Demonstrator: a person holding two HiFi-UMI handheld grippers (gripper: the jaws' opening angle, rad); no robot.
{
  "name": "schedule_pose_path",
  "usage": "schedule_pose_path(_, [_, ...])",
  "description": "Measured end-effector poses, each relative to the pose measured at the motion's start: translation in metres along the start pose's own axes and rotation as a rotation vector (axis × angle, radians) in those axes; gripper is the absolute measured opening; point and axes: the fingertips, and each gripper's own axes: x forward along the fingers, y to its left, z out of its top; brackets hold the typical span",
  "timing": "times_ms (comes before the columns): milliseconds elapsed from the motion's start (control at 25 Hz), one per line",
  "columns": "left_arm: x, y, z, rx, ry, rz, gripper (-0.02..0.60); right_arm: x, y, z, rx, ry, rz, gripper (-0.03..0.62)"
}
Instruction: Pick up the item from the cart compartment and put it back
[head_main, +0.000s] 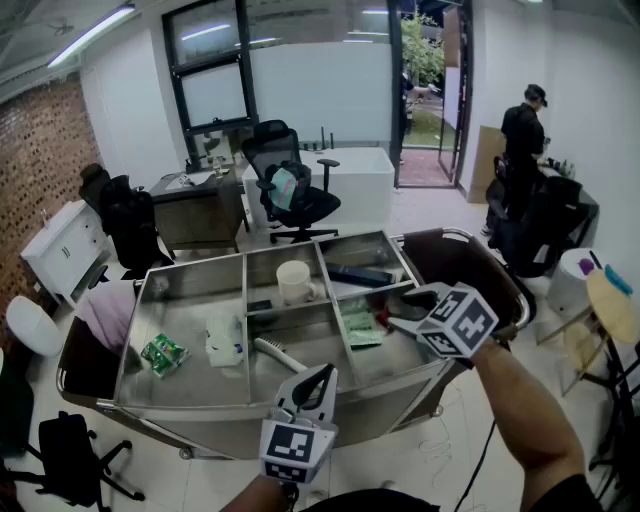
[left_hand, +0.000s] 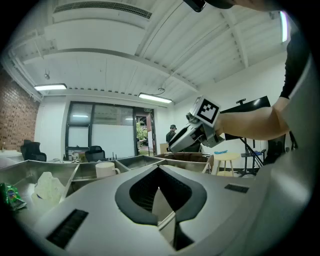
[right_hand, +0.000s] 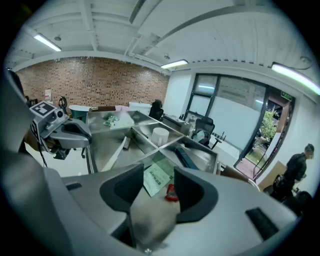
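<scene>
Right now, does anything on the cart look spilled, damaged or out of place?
Nothing stands out. The mug stands upright; the brush and green packet lie flat inside compartments of the cart, and nothing looks spilled or broken.

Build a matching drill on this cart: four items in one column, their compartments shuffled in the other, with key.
Steel cart; near means the person's side.

1. white ceramic mug
2. white plastic brush
3. green crinkly packet
4. dark blue flat box

A. middle near compartment
B. left-hand compartment
C. right far compartment
D. middle far compartment

Pairs: 1-D, 2-A, 3-B, 4-C
</scene>
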Motion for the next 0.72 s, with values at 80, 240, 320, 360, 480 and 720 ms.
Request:
schedule_pose_path(80, [0.0, 0.002, 0.0, 0.0, -0.001, 0.001, 0.0, 0.016, -0.008, -0.002, 0.015, 0.054, 0.034, 0.218])
schedule_pose_path(240, [0.0, 0.004, 0.001, -0.003, -0.003, 0.001, 0.0, 0.048, -0.018, -0.011, 0.034, 0.172, 0.073, 0.218])
schedule_pose_path(320, [-0.001, 0.006, 0.001, -0.003, -0.006, 0.004, 0.0, 0.064, -0.02, -0.023, 0.042, 0.232, 0.082, 0.216])
schedule_pose_path(360, [-0.002, 0.007, 0.001, -0.003, -0.007, 0.005, 0.0, 0.072, -0.021, -0.029, 0.045, 0.262, 0.085, 0.218])
schedule_pose_path(480, [-0.003, 0.011, 0.001, 0.0, -0.008, 0.01, 0.0, 0.095, -0.023, -0.045, 0.054, 0.353, 0.085, 0.216])
schedule_pose_path(720, [-0.007, 0.018, 0.002, 0.003, -0.009, 0.019, 0.0, 0.129, -0.027, -0.066, 0.106, 0.503, 0.086, 0.215])
